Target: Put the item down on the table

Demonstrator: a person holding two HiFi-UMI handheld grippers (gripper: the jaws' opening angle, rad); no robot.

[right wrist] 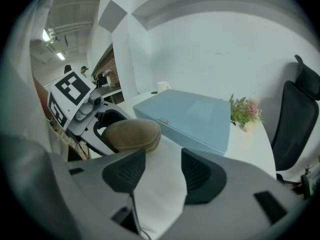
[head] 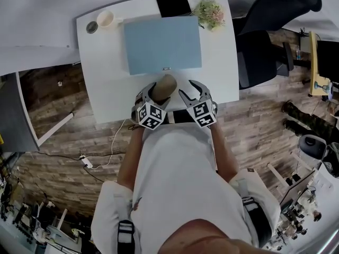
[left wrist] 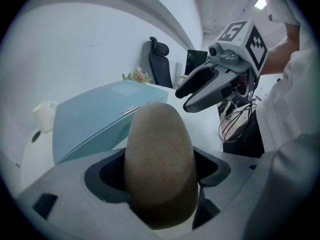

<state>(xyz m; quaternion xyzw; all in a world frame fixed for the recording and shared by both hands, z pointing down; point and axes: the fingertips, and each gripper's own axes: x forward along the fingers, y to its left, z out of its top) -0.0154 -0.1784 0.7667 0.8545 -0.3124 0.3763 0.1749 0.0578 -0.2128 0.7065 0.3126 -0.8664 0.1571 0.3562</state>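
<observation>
The item is a tan, oval, suede-like case and my left gripper is shut on it. It sticks out past the jaws above the near edge of the white table. In the left gripper view the case fills the space between both pads of the left gripper. My right gripper hovers just to its right, open and holding nothing. The right gripper view shows the right gripper open over the table, with the case to its left.
A flat light-blue box lies on the table's middle, just beyond the grippers. Behind it are a white cup, a small round disc, a black slab and a bunch of flowers. A black office chair stands at the right.
</observation>
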